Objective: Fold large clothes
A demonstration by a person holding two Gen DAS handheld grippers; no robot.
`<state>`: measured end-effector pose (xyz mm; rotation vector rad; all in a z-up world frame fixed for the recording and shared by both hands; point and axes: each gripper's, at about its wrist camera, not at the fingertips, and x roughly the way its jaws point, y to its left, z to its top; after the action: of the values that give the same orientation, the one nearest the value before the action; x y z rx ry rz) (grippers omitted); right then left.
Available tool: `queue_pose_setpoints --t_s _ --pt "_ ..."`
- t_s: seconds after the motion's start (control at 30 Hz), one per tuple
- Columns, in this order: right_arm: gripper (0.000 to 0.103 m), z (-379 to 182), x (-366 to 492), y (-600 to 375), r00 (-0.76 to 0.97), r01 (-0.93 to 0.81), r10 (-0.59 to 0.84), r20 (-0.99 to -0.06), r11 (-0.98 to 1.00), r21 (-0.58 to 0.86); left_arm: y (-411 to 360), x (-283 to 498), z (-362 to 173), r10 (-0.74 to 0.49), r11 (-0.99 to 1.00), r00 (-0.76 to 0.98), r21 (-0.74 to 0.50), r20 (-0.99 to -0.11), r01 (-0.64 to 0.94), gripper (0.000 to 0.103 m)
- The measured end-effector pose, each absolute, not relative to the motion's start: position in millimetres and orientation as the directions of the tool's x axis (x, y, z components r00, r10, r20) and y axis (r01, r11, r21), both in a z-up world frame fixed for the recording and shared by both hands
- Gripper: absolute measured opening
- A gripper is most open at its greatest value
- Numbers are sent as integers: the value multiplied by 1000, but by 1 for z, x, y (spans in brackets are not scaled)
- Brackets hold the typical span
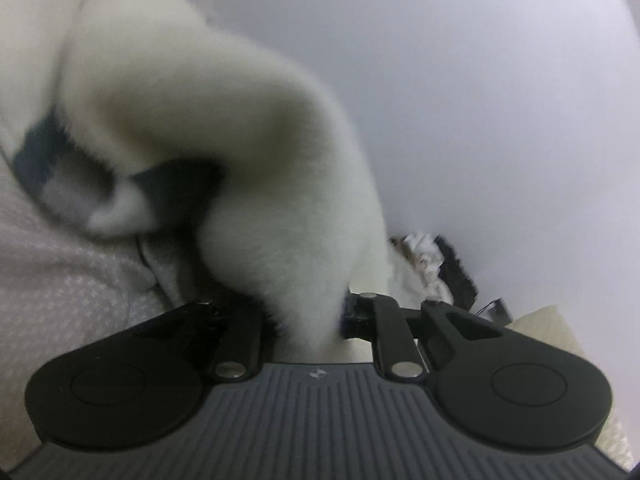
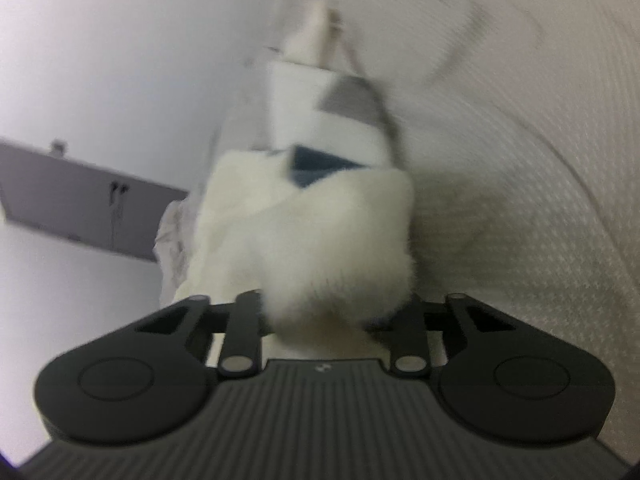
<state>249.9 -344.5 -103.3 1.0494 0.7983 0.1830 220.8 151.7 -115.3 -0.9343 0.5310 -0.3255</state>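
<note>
A fluffy white fleece garment [image 1: 200,120] with dark blue panels [image 1: 36,152] rises in a thick fold off the bed in the left wrist view. My left gripper [image 1: 304,316] is shut on a bunched edge of it, and the pile hides the fingertips. In the right wrist view the same white fleece [image 2: 320,232], with a blue patch [image 2: 316,168] and a grey one, trails away over the bed. My right gripper [image 2: 328,312] is shut on a thick wad of that fleece, its fingertips buried in the fluff. Both views are blurred.
The garment lies on a pale patterned bed cover [image 1: 60,280] [image 2: 520,200]. A plain white wall [image 1: 480,80] stands behind. A heap of other clothes [image 1: 424,256] and a cream cushion [image 1: 552,328] sit at the right. A grey panel [image 2: 80,200] hangs at the left.
</note>
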Motion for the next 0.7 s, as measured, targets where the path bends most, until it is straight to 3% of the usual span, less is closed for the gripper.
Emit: queue_pose_setpoints --t_s 0.2,0.37,0.57,0.7 --pt "21 -36 197 -325 767 -75 517 -379 659 748 170 153 -84 -442 538 876 -839 -195 84 16" --pt "21 -10 166 -309 767 -200 542 -342 709 676 201 113 -66 -386 585 898 -809 -212 61 16" --pt "21 -27 191 -292 739 -141 473 -479 804 577 169 151 -83 -371 675 872 -738 -320 17 17" --pt "22 -62 225 -293 683 -39 449 -576 810 586 157 176 -98 -345 731 867 -682 -360 8 18"
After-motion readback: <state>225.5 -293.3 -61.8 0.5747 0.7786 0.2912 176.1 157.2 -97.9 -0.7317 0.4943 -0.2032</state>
